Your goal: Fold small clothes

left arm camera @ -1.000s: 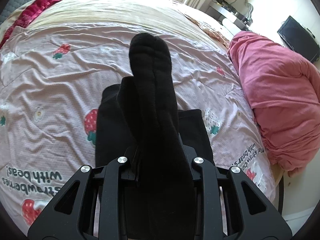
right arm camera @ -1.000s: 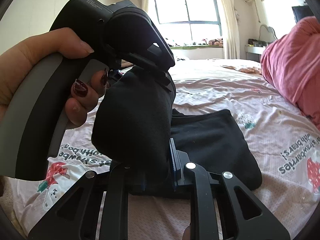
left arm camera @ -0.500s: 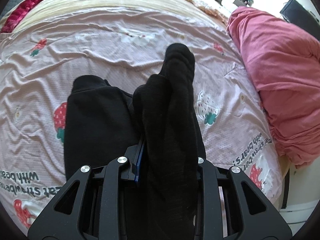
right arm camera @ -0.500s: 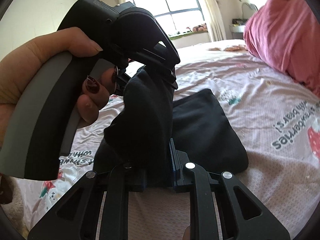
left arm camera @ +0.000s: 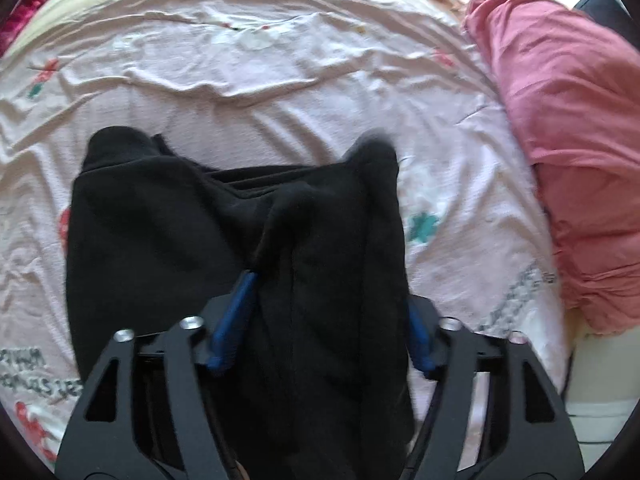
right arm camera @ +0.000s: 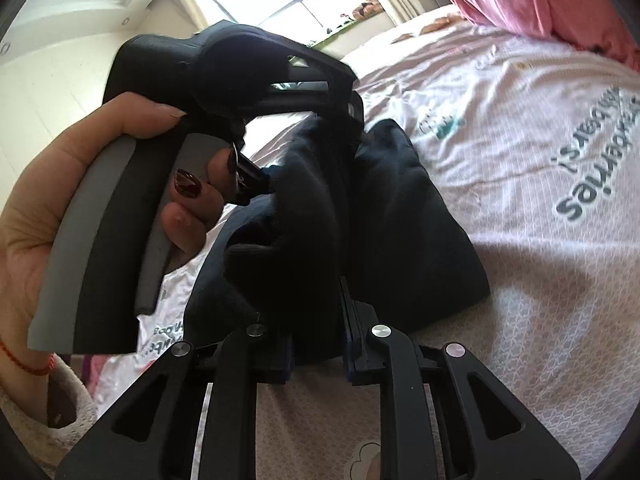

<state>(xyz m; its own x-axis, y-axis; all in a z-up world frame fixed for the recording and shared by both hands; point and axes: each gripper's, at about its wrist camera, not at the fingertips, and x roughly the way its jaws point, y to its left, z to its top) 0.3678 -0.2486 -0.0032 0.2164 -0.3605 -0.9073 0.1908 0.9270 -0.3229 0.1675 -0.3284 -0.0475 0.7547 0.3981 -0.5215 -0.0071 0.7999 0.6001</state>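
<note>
On the bed | left claw opening, black garment between | right claw pinching it (hand seen only here)

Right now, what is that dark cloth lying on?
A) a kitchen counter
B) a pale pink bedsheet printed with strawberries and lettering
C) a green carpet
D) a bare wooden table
B: the black garment rests on a wrinkled pale pink bedsheet, and the right wrist view shows printed lettering on that sheet beside the cloth.
</note>
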